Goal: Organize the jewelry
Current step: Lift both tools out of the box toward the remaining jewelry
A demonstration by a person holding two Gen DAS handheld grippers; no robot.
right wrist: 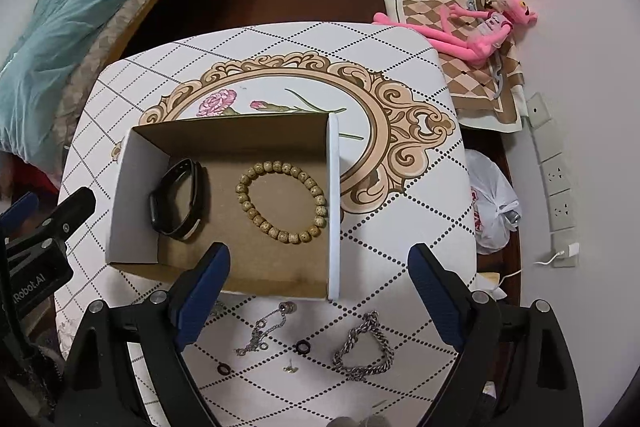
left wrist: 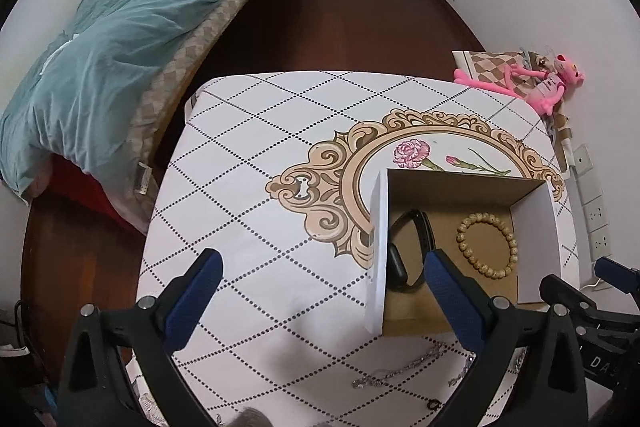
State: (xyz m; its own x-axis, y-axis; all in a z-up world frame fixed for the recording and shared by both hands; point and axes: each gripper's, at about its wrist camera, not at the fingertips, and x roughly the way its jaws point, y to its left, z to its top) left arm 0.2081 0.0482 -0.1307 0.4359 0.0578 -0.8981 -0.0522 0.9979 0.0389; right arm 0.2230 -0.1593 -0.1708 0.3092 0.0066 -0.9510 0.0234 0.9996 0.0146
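An open cardboard box (right wrist: 224, 135) with white outer walls sits on the patterned table (right wrist: 400, 247). Inside lie a black wristband (right wrist: 176, 201) and a wooden bead bracelet (right wrist: 282, 201); both also show in the left wrist view, the wristband (left wrist: 408, 251) and the bracelet (left wrist: 486, 247). In front of the box lie a thin silver chain (right wrist: 264, 327), a thick silver chain bracelet (right wrist: 366, 347), two black rings (right wrist: 303, 346) and a small earring (right wrist: 290, 367). My right gripper (right wrist: 318, 291) is open and empty above them. My left gripper (left wrist: 324, 297) is open and empty, left of the box (left wrist: 378, 247).
A bed with a teal duvet (left wrist: 120, 47) stands to the left. A pink plush toy (right wrist: 472, 23) lies on a checkered cloth on the right. A white plastic bag (right wrist: 490, 203) and wall sockets (right wrist: 558, 187) are beside the table's right edge.
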